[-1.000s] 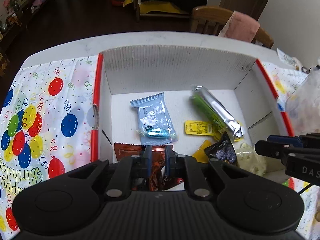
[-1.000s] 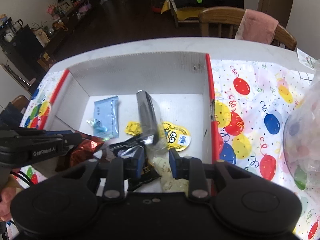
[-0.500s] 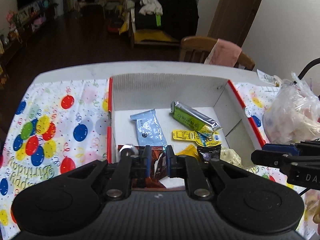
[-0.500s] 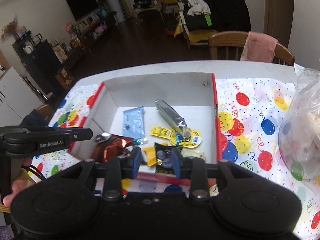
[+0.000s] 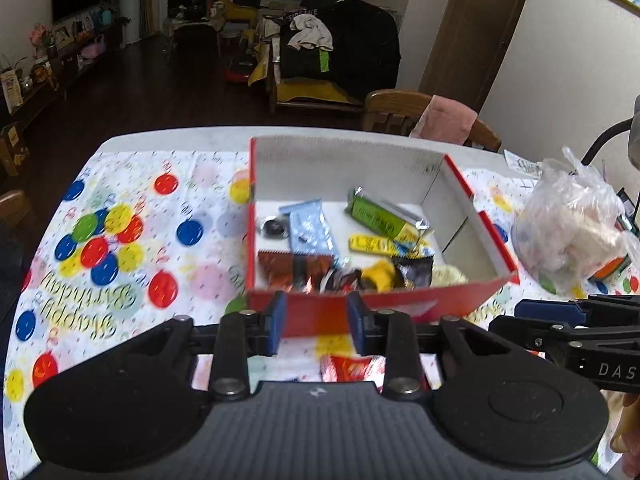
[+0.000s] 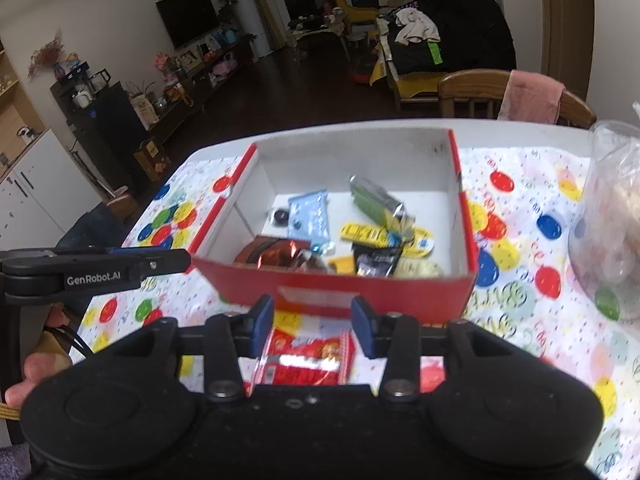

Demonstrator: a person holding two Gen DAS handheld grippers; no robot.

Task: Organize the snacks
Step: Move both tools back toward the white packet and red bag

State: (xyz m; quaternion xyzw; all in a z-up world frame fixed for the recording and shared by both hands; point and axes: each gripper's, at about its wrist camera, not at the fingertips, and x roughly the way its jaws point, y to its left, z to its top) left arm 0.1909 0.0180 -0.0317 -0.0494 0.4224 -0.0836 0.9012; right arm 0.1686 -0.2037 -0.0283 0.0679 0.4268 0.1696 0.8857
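Observation:
A red cardboard box (image 5: 384, 306) (image 6: 340, 280) with white inside holds several snacks: a light blue packet (image 5: 308, 228) (image 6: 312, 216), a green-silver bar (image 5: 380, 216) (image 6: 374, 200), a yellow packet (image 5: 372, 244), a brown-orange wrapper (image 5: 280, 268) (image 6: 276, 252) and a black packet (image 6: 376, 260). A red snack packet (image 6: 308, 360) (image 5: 348, 368) lies on the cloth in front of the box. My left gripper (image 5: 316, 326) is open and empty, in front of the box. My right gripper (image 6: 312, 324) is open and empty, above the red packet.
A balloon-print tablecloth (image 5: 120, 240) covers the white table. A clear plastic bag of food (image 5: 572, 228) (image 6: 612, 220) sits right of the box. A wooden chair with a pink towel (image 5: 444, 120) stands behind the table.
Both grippers pulled back and up out of the box and opened wider. The left gripper let go of the brown-orange wrapper, which stays in the box.

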